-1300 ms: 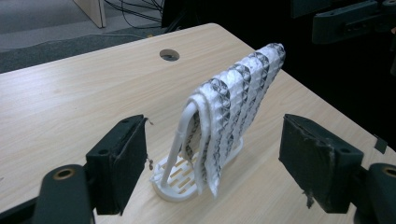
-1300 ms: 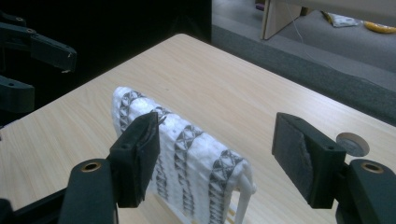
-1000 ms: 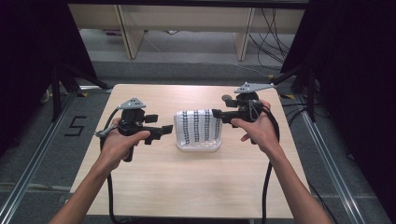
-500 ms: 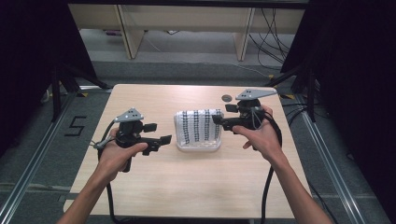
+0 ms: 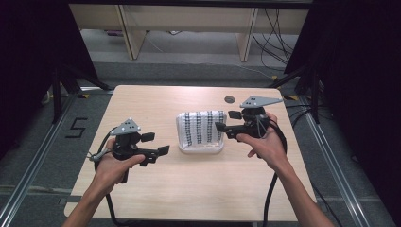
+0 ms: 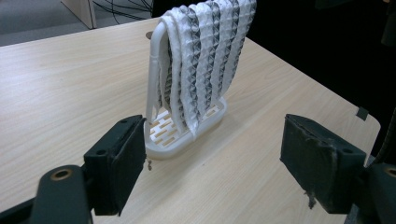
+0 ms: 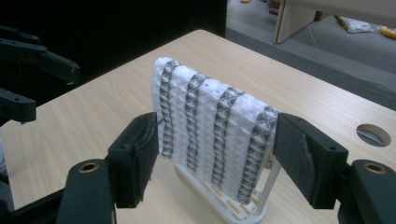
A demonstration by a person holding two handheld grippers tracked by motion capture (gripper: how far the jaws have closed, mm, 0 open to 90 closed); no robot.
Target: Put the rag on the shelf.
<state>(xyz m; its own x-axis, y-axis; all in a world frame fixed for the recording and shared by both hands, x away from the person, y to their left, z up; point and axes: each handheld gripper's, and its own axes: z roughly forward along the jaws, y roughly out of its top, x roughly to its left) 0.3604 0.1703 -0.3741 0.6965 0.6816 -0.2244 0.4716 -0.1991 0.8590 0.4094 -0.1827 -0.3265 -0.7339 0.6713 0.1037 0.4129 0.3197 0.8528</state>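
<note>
One pale wooden worktop [image 5: 198, 189] carries everything, its boards running between dark curtains at either side, with a small round hole [image 5: 230, 99] near its far right corner. At the middle of the worktop stands a white plastic rack [image 5: 201, 147], a slotted base with an upright hoop frame, and a white cloth with grey patterned stripes [image 5: 201, 127] hangs folded over that frame. In the left gripper view the cloth [image 6: 205, 60] drapes down to the slotted base of the rack [image 6: 173, 140].

A person's forearms come in from the near edge. The right hand [image 5: 265, 146] holds the right tongs [image 5: 226, 122] just beside the cloth's right edge, pointing toward it. In the right gripper view its jaws stand wide apart with the cloth [image 7: 215, 135] framed between them; the pads do not press on it, so nothing is held.

The left hand [image 5: 111, 165] holds the left tongs [image 5: 156, 144] low over the worktop, off to the left of the rack and apart from it. In the left gripper view its jaws are spread wide and empty, with the rack and cloth beyond them.

A black cable [image 5: 269, 198] trails from the right tongs toward the near edge.
</note>
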